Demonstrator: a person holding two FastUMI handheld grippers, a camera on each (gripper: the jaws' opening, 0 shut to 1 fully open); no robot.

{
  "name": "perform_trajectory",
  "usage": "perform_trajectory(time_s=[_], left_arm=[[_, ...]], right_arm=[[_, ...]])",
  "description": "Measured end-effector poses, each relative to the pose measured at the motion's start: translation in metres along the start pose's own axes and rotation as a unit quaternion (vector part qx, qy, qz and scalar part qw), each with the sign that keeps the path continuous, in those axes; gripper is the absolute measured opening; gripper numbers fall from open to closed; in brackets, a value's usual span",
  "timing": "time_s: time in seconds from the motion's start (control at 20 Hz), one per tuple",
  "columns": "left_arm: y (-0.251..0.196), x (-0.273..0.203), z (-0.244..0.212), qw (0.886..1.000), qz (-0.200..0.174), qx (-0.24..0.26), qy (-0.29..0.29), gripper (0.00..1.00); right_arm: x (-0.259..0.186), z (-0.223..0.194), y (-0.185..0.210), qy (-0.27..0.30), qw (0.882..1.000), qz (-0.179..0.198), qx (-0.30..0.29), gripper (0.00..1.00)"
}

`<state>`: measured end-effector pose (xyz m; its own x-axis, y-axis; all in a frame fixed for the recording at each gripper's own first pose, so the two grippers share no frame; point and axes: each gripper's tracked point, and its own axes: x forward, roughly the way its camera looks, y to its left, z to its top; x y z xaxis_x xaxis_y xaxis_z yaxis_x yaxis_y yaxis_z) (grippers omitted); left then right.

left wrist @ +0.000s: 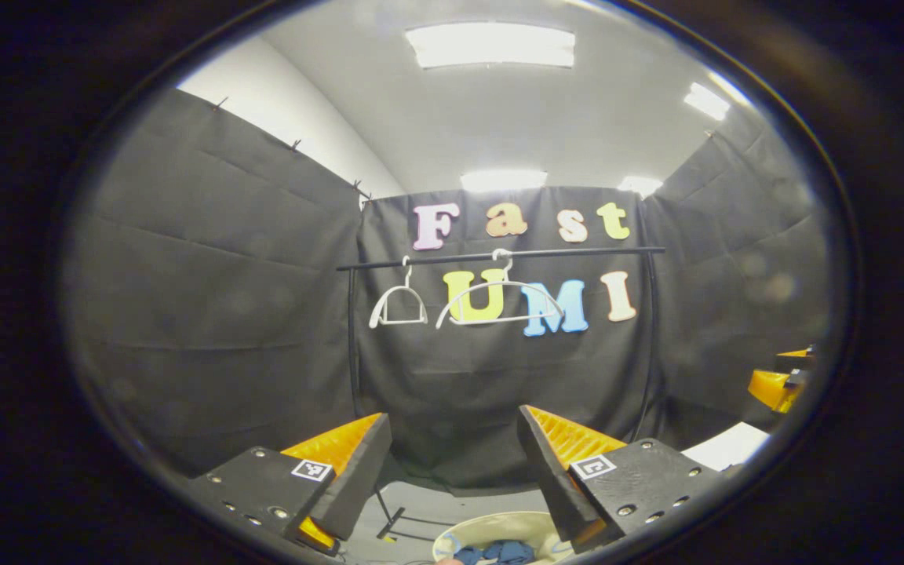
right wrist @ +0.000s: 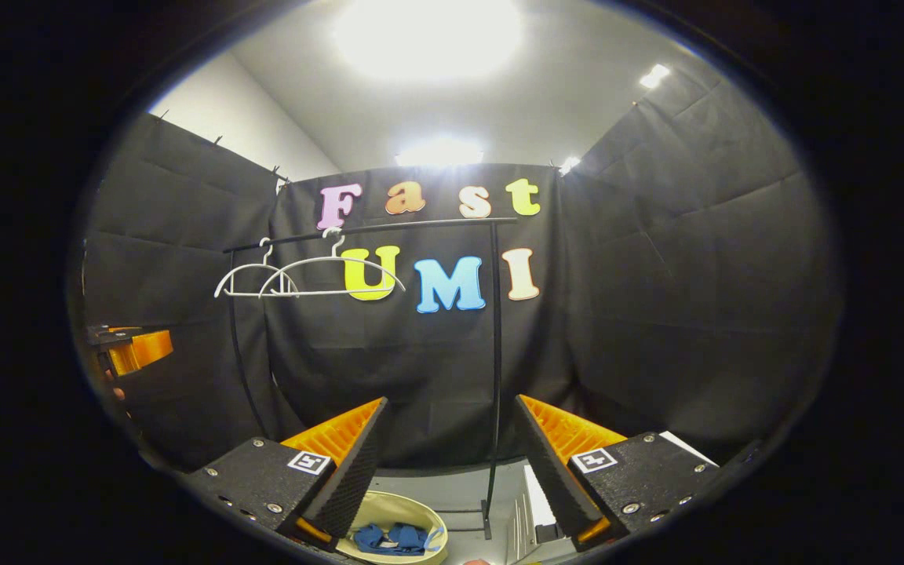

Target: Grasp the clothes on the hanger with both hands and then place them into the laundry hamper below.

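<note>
Black cloth walls, creased and matte, enclose the booth beneath a smooth pale ceiling with flat bright light panels. A thin dark metal garment rack stands against the back wall: 1 horizontal rail on slender uprights with a small foot on the floor. From the rail hang 2 bare white hangers, thin and curved; in the left gripper view the narrower hanger sits left of the wider hanger, well apart, while in the right gripper view they overlap. Below the rack stands 1 laundry hamper, round with a cream rim, and inside it lies the clothes, a crumpled blue bundle of soft fabric; the same bundle shows at the bottom edge of the left gripper view. The left gripper has its 2 wedge-shaped ribbed fingers spread wide, holding and touching nothing. The right gripper likewise has its 2 fingers spread wide and empty, with the hamper seen low between them. Each gripper appears at the side edge of the other's view, too partial to judge
</note>
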<state>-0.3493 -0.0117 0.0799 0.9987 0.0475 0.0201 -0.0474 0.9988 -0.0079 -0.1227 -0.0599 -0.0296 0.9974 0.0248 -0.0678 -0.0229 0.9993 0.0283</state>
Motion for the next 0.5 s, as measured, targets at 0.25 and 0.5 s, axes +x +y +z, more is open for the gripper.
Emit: perform_trajectory(time_s=[0.25,0.5], left_arm=[[-0.0048,-0.0014,-0.0046,1.000,-0.007,0.006,0.003,0.94],[-0.0060,-0.0014,-0.0021,1.000,-0.011,0.005,-0.002,0.94]], right_arm=[[-0.0036,0.0054,-0.0024,-0.007,1.000,-0.005,-0.002,0.96],[-0.0031,0.0023,-0.0025,-0.005,1.000,-0.004,0.001,0.95]])
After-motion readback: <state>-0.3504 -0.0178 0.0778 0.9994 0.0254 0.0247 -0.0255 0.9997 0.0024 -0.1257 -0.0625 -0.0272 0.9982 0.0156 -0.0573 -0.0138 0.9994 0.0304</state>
